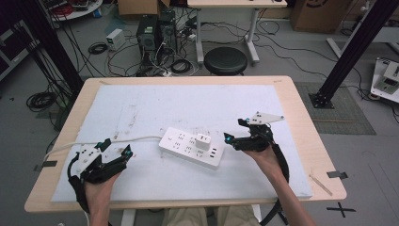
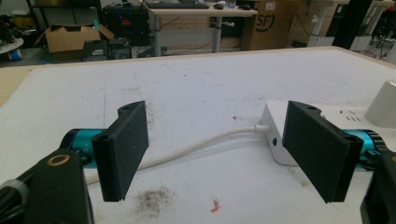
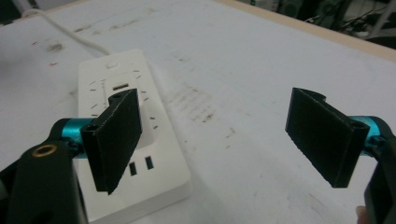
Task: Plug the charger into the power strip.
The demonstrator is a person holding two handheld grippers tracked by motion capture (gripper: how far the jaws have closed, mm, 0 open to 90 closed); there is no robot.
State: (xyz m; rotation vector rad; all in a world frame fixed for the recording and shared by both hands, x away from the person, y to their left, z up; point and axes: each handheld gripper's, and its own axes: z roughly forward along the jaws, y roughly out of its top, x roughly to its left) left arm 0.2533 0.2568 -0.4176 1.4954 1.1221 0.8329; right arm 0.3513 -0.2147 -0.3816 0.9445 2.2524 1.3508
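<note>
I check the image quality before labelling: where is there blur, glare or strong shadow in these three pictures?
High view: even light, soft shadows, power strip sharp, no glare. Left gripper view: near fingers slightly soft, cable clear, background shelves hazy. Right gripper view: the strip is bright and a little washed out, the far table edge blurred.

In the left gripper view, a brown cardboard box [image 2: 273, 24] at the back of the room carries the round black letters "SF" (a logo, partly cut by a desk leg). The high view shows a black cross of tape [image 1: 341, 209] on the floor. No other text is legible.
</note>
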